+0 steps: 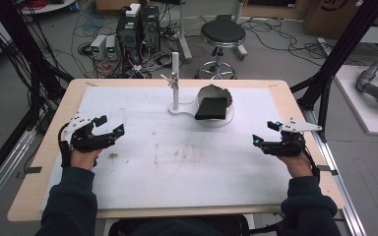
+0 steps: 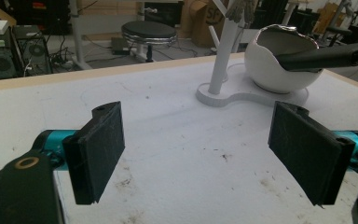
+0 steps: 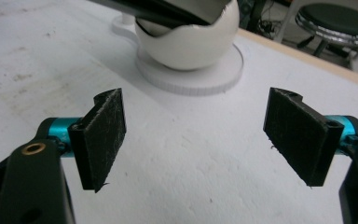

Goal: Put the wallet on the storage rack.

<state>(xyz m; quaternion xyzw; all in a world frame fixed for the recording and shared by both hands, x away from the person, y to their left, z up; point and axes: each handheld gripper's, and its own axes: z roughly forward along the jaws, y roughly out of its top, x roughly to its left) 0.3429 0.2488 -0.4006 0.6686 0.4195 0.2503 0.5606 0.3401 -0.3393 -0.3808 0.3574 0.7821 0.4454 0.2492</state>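
The black slab (image 1: 211, 108) resting in the white bowl (image 1: 222, 92) lies well apart from both tongs, left tongs (image 1: 112, 125) and right tongs (image 1: 266, 132), which rest low on the worktop (image 1: 177, 162), spread and empty.

Grey floor (image 1: 285, 54) strewn with cables (image 1: 98, 29); a black stool (image 1: 222, 34) and computer towers (image 1: 138, 29) stand beyond the surface (image 1: 54, 128).

bowl (image 1: 216, 98) on stand base (image 1: 184, 109) right of post (image 1: 175, 81); flat object (image 1: 211, 108) in bowl.

A white bowl (image 1: 216, 93) holds a black flat object (image 1: 211, 109) on a white, brown-smudged mat (image 1: 177, 162).
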